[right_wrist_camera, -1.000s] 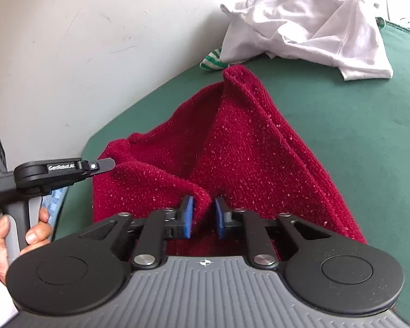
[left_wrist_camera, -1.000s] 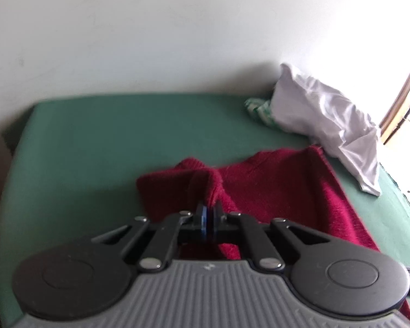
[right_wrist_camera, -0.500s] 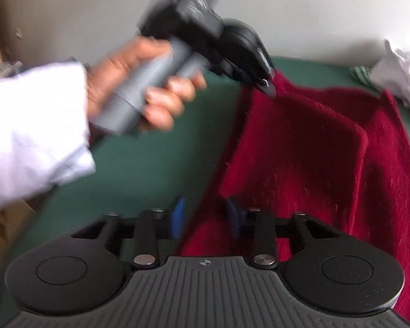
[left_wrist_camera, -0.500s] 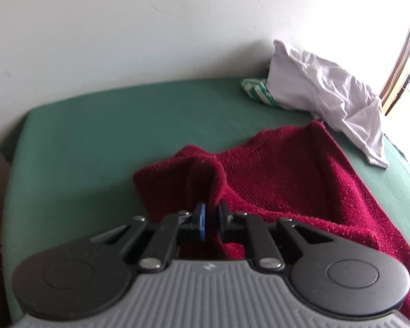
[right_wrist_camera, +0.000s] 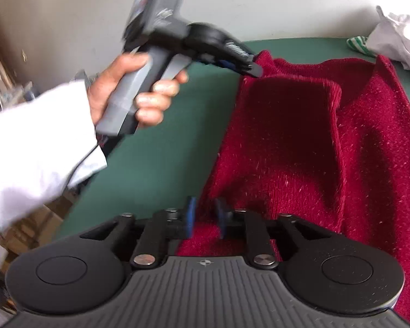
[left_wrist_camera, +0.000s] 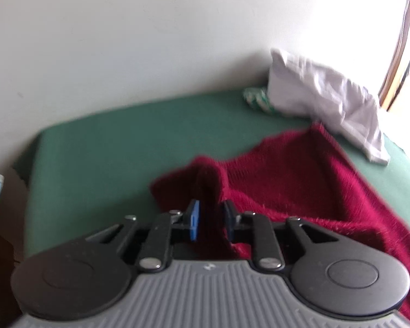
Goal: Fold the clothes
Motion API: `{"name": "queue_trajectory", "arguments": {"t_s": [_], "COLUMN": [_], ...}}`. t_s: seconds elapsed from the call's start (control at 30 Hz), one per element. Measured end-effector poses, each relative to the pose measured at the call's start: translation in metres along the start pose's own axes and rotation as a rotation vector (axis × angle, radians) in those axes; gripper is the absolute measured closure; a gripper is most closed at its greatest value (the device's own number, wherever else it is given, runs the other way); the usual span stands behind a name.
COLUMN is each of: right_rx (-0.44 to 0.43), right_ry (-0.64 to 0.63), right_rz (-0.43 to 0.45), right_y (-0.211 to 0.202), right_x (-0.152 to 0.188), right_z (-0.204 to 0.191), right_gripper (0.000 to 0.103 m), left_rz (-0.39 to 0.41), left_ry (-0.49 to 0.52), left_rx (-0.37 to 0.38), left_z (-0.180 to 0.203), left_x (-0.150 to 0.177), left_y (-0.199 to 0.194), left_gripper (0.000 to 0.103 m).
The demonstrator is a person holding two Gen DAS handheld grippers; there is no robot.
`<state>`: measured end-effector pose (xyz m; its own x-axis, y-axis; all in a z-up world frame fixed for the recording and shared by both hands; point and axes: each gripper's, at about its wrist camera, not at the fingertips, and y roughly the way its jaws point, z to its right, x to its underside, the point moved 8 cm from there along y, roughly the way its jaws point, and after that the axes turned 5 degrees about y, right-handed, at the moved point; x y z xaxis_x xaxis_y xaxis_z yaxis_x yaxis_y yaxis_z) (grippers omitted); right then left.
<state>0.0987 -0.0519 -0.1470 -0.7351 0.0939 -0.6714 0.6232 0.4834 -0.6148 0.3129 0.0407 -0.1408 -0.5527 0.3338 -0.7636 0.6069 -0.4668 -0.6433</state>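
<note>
A dark red knitted sweater (left_wrist_camera: 300,180) (right_wrist_camera: 314,150) lies rumpled on a green-covered surface (left_wrist_camera: 109,164). My left gripper (left_wrist_camera: 211,218) is at its far left corner. A raised fold of the knit stands between its blue pads while its jaws are opening. In the right wrist view a hand (right_wrist_camera: 128,90) holds that left gripper (right_wrist_camera: 246,65), fingertips at the same corner. My right gripper (right_wrist_camera: 206,216) sits at the sweater's near left edge. That edge lies loosely between its pads, and its jaws are opening.
A crumpled white garment (left_wrist_camera: 322,104) (right_wrist_camera: 399,35) and a green-and-white striped cloth (left_wrist_camera: 256,98) lie at the far right against the pale wall. A white sleeve (right_wrist_camera: 32,142) reaches in from the left. The green cover (right_wrist_camera: 155,150) drops off at its left edge.
The left jaws, pinched on the sweater fold a second ago, have parted. My right gripper swung left from the sweater's middle to its near left edge.
</note>
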Motion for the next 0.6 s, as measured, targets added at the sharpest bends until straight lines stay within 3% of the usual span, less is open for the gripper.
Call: {"name": "queue_trajectory", "arguments": {"t_s": [0.1,0.17,0.27,0.4,0.43,0.47,0.53,0.6], "right_rx": [0.057,0.108,0.163,0.201,0.224,0.224,0.207,0.186], "right_ry": [0.033,0.070,0.135,0.246,0.273,0.294,0.340,0.409], "right_rz": [0.125,0.186,0.220,0.226,0.214,0.223,0.247,0.253], "right_y": [-0.012,-0.011,0.001,0.026,0.036,0.040,0.043,0.039], "right_x": [-0.026,-0.043,-0.058,-0.065,-0.064,-0.063,-0.062,-0.061], "right_z": [0.015,0.030,0.054,0.092,0.103,0.112,0.124,0.129], "right_gripper": [0.079,0.079,0.079,0.075,0.078,0.089,0.098,0.102], "left_rz": [0.087,0.089,0.021,-0.083,-0.077,-0.071,-0.058,-0.045], "left_ry": [-0.024,-0.015,-0.013,-0.016,-0.041,-0.072,-0.136,-0.199], "left_rx": [0.047,0.106,0.150,0.051,0.054,0.075,0.117,0.159], "left_z": [0.004,0.019,0.044,0.046,0.041,0.036,0.028,0.019], "left_x": [-0.018,-0.025,-0.021,0.005,0.007,0.008,0.009,0.009], "left_y": [-0.025,-0.025,0.006,0.057,0.060,0.061,0.062,0.062], "left_gripper": [0.086,0.089,0.100,0.102,0.097,0.096,0.096,0.099]}}
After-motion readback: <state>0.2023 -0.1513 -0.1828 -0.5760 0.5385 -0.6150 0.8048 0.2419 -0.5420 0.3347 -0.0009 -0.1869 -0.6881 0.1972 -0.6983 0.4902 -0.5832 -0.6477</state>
